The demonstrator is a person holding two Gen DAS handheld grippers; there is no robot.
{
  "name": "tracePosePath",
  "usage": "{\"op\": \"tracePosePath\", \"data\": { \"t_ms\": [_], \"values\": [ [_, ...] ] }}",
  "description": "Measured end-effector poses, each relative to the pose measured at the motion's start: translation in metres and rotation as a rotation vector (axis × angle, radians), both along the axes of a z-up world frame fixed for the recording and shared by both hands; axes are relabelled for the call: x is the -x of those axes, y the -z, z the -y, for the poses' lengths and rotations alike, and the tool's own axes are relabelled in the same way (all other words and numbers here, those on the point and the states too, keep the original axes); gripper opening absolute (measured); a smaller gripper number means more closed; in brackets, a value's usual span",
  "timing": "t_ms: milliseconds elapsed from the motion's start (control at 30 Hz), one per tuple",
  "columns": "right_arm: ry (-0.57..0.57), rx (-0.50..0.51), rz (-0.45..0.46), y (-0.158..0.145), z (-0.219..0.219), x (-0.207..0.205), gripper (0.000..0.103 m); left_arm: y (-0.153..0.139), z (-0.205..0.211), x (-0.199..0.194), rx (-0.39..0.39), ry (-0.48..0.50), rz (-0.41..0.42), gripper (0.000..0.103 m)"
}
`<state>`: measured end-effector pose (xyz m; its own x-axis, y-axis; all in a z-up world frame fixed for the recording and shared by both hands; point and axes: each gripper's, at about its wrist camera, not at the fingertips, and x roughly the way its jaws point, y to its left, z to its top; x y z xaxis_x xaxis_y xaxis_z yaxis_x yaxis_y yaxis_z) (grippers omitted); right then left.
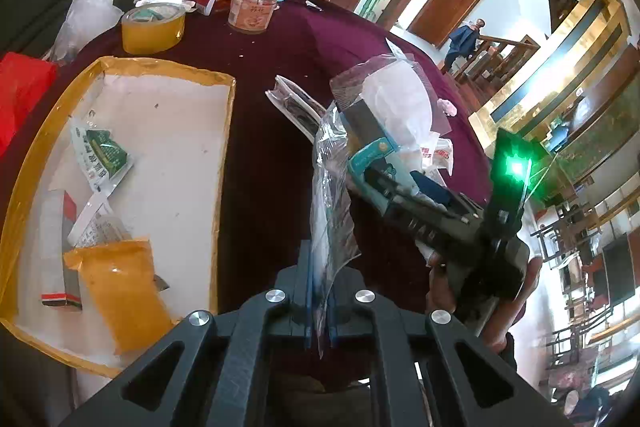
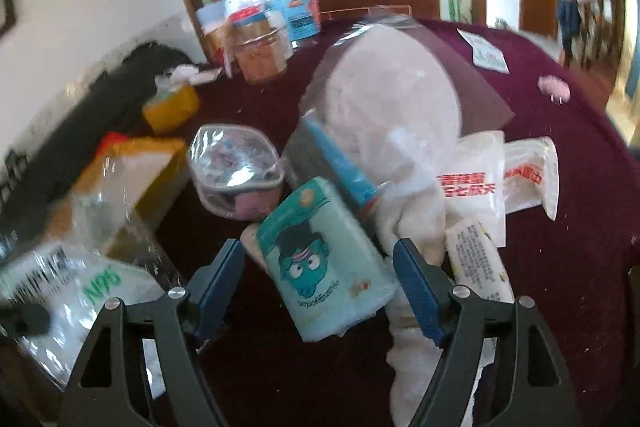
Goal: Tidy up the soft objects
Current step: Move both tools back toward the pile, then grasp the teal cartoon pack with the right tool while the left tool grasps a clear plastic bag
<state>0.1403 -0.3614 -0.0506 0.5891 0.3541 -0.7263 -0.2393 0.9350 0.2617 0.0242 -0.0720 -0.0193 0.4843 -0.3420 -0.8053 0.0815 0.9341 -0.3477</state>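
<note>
We see the tray [image 1: 224, 131] holding a yellow packet [image 1: 120, 283] and green sachet [image 1: 106, 155]. Left gripper [image 1: 320, 311] pinches a clear bag [image 1: 332, 211]; right gripper [image 2: 320, 287], jaws spread, straddles the teal tissue pack [image 2: 324, 263] on the maroon table [image 2: 560, 227].

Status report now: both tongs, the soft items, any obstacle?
Left tongs shut on clear plastic bag. Right tongs open around teal tissue pack, not gripped. Soft items piled close: white towel, sachets.
</note>
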Motion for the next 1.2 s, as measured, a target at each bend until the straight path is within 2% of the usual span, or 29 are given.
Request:
{"op": "tracePosePath", "data": {
  "t_ms": [133,267,300,367,433,567,700,733,767,867,1100,1200],
  "values": [
    [-0.052,0.096,0.031,0.003,-0.022,0.015,0.075,0.001,-0.006,0.001,0.024,-0.013,-0.009,0.004],
    [-0.040,0.157,0.026,0.011,-0.030,0.017,0.040,0.003,-0.004,0.001,0.031,-0.006,-0.020,0.004],
    [-0.026,0.152,-0.001,0.016,-0.027,0.013,0.037,0.002,-0.003,0.002,0.033,-0.002,-0.018,0.004],
    [-0.002,0.106,-0.010,0.014,-0.018,0.014,0.015,0.001,0.000,0.001,0.032,-0.001,-0.011,0.004],
    [0.003,0.067,-0.021,0.012,-0.012,0.018,0.012,0.001,0.006,0.001,0.023,0.011,-0.002,0.004],
    [0.028,-0.029,-0.044,0.018,0.006,0.033,0.012,0.005,0.020,0.000,-0.005,0.048,0.004,0.004],
    [0.018,-0.041,-0.042,0.018,0.006,0.038,0.014,0.014,0.030,-0.008,-0.024,0.055,-0.011,0.005],
    [0.012,-0.041,-0.048,0.019,0.005,0.036,0.021,0.016,0.032,-0.009,-0.030,0.056,-0.016,0.005],
    [0.020,-0.038,-0.050,0.020,0.003,0.035,0.034,0.020,0.033,-0.011,-0.037,0.053,-0.023,0.005],
    [0.027,-0.027,-0.045,0.019,0.002,0.036,0.059,0.026,0.035,-0.015,-0.035,0.049,-0.038,0.005],
    [0.003,0.065,-0.053,0.017,-0.025,0.026,0.062,0.033,0.027,-0.015,-0.027,0.015,-0.032,0.004],
    [-0.003,0.097,-0.037,0.018,-0.033,0.027,0.057,0.028,0.017,-0.013,0.002,0.001,-0.018,0.003]
  ]
}}
